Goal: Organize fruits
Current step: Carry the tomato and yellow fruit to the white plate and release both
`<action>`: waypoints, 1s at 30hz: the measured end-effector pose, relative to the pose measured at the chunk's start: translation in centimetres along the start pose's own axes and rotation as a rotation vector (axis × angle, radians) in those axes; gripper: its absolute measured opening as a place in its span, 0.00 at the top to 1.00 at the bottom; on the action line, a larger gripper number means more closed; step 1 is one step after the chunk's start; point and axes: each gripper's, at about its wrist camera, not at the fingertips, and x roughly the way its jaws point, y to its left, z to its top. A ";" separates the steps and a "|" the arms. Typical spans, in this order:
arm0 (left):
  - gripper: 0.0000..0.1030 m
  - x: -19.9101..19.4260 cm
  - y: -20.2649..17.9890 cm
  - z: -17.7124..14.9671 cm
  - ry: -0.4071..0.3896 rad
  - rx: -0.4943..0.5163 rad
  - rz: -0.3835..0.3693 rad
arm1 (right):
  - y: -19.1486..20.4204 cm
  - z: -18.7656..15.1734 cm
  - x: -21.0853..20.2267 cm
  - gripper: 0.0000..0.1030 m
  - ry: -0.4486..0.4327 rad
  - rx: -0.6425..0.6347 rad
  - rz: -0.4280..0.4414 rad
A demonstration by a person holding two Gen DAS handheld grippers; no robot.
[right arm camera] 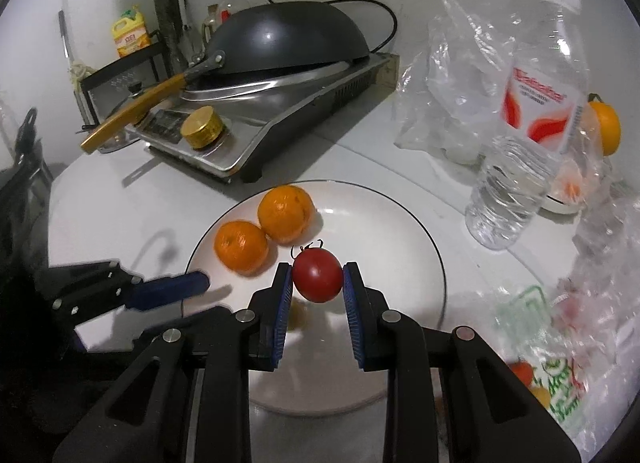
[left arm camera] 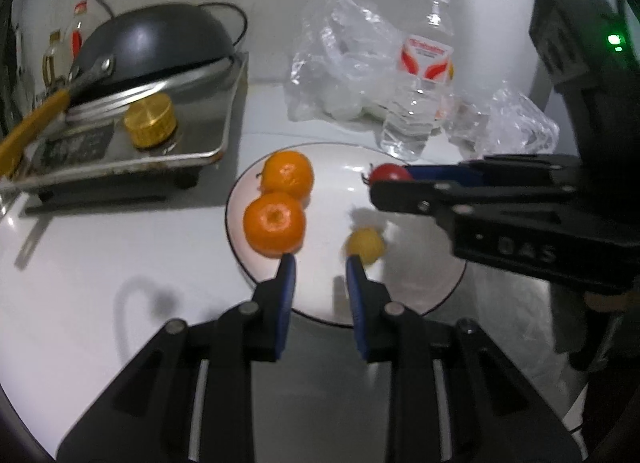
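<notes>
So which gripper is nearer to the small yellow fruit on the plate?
Left. The left gripper has its tips right at the yellow fruit, nothing between its pads. The right gripper is above the plate, shut on the red tomato.

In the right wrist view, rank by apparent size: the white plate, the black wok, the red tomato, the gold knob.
1. White round plate
2. Black upturned wok, farther away, so truly unsure against the plate
3. Red tomato and gold round knob: look alike; the tomato is nearer
</notes>
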 end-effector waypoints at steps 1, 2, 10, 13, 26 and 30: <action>0.73 0.0 0.1 0.0 -0.002 -0.006 -0.008 | 0.0 0.3 0.5 0.73 0.003 0.004 -0.005; 0.73 0.0 0.2 0.0 -0.004 -0.015 -0.016 | 0.0 0.6 1.1 0.73 0.007 0.008 -0.015; 0.73 -0.2 0.6 -0.3 -0.018 -0.030 -0.067 | -1.0 1.8 3.6 0.73 0.021 0.075 -0.070; 0.73 -0.4 0.9 -0.4 -0.022 -0.045 -0.082 | -1.1 1.9 3.6 0.72 0.019 0.081 -0.081; 0.72 -0.8 0.5 -0.8 -0.052 -0.032 -0.026 | -0.5 -0.4 -1.1 0.72 -0.014 0.065 -0.099; 0.67 -0.9 0.5 -0.8 -0.065 -0.030 -0.013 | -0.9 -1.6 -3.0 0.72 -0.026 0.056 -0.108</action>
